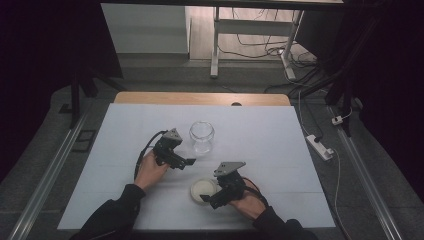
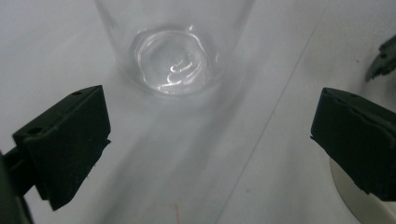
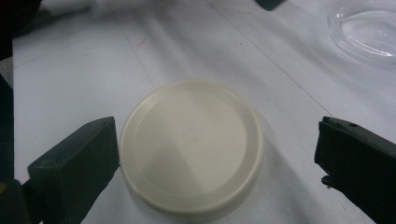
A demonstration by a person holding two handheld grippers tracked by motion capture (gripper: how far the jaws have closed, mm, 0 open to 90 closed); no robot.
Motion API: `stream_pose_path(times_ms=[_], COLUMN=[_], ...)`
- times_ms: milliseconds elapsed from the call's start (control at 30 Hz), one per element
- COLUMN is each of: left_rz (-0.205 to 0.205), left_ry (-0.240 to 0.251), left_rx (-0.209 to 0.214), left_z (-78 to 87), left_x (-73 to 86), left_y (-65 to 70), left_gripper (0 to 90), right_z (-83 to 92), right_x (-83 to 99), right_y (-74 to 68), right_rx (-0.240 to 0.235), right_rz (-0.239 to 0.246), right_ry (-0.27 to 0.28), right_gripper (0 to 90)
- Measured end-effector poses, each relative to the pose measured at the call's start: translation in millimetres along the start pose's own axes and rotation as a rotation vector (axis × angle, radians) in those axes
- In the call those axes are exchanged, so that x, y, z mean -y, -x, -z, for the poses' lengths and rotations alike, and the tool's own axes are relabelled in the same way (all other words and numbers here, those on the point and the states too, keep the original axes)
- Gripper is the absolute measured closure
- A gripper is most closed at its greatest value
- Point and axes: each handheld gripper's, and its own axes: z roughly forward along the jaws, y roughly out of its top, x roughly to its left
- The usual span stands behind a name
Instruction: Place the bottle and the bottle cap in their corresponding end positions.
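A clear glass jar [image 1: 201,136] stands upright and uncapped near the middle of the white table cover [image 1: 125,130]. My left gripper [image 1: 184,155] is just to its near left, open and apart from it. In the left gripper view the jar's base [image 2: 175,60] lies ahead of the open left gripper [image 2: 210,135], with nothing between the jaws. A round cream lid [image 1: 202,189] lies flat near the front edge. My right gripper [image 1: 209,192] is open around it. In the right gripper view the lid [image 3: 191,147] sits between the wide jaws of the right gripper [image 3: 215,163], close to the left one.
The wooden table edge [image 1: 200,98] runs along the far side. Beyond it are a desk frame [image 1: 216,45] and floor cables. A power strip [image 1: 320,146] lies on the floor to the right. The jar's base [image 3: 369,32] shows at the right gripper view's top right.
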Motion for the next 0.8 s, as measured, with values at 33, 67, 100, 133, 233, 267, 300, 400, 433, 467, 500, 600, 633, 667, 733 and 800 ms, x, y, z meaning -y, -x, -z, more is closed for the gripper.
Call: stream_pose_path(times_ms=[33,67,100,133,233,267,300,400,433,467,500,600,633,667,733,800], left_rz=[0.002,-0.003,-0.002,0.004,0.004,0.002,0.008,0.017,0.022,0.028,0.032,0.043,0.047,0.052,0.056,0.061], left_ry=[-0.003,-0.009,-0.013,-0.015,-0.036,-0.043,-0.045,-0.046,-0.046,-0.043,-0.040,-0.030,-0.023,-0.019,-0.008,0.004], left_rx=[-0.004,-0.009,-0.010,-0.011,-0.016,-0.016,-0.020,-0.026,-0.025,-0.020,-0.019,-0.021,-0.021,-0.019,-0.020,-0.017], left_z=[1.6,3.6,5.2,6.5,11.3,13.5,15.2,22.1,24.5,27.0,29.6,37.9,40.7,43.6,49.2,54.0], left_x=[2.3,4.7,7.2,9.8,16.4,18.5,20.7,27.5,29.8,32.1,34.4,40.5,42.4,44.1,47.2,50.1], left_y=[1.4,2.6,4.1,5.8,10.9,12.5,14.4,19.9,21.4,22.8,24.4,28.5,29.7,30.8,32.9,35.2], left_gripper=[0.0,0.0,0.0,0.0,0.0,0.0,0.0,0.0,0.0,0.0,0.0,0.0,0.0,0.0,0.0,0.0], right_z=[0.9,1.8,2.7,3.7,7.2,8.4,9.7,13.7,15.1,16.6,17.9,21.6,22.8,24.0,26.6,29.4], right_x=[0.2,0.4,0.6,0.8,1.8,2.2,2.7,4.2,4.8,5.3,5.9,8.0,8.7,9.7,11.4,13.1], right_y=[0.4,0.9,1.3,1.8,3.3,4.0,4.8,7.0,8.0,8.6,9.4,11.2,11.7,12.3,13.0,13.6], right_rx=[0.001,0.005,0.010,0.016,0.032,0.036,0.040,0.053,0.058,0.061,0.064,0.076,0.078,0.079,0.088,0.094], right_rz=[-0.001,-0.003,-0.005,-0.005,-0.007,-0.009,-0.010,-0.018,-0.018,-0.023,-0.024,-0.030,-0.034,-0.034,-0.034,-0.038], right_ry=[0.001,0.002,0.002,0.003,0.006,0.009,0.009,0.012,0.012,0.012,0.013,0.014,0.014,0.014,0.011,0.012], right_gripper=[0.2,0.2,0.2,0.2,0.2,0.1,0.0,0.0,0.0,0.0,0.0,0.0,0.0,0.0,0.0,0.0])
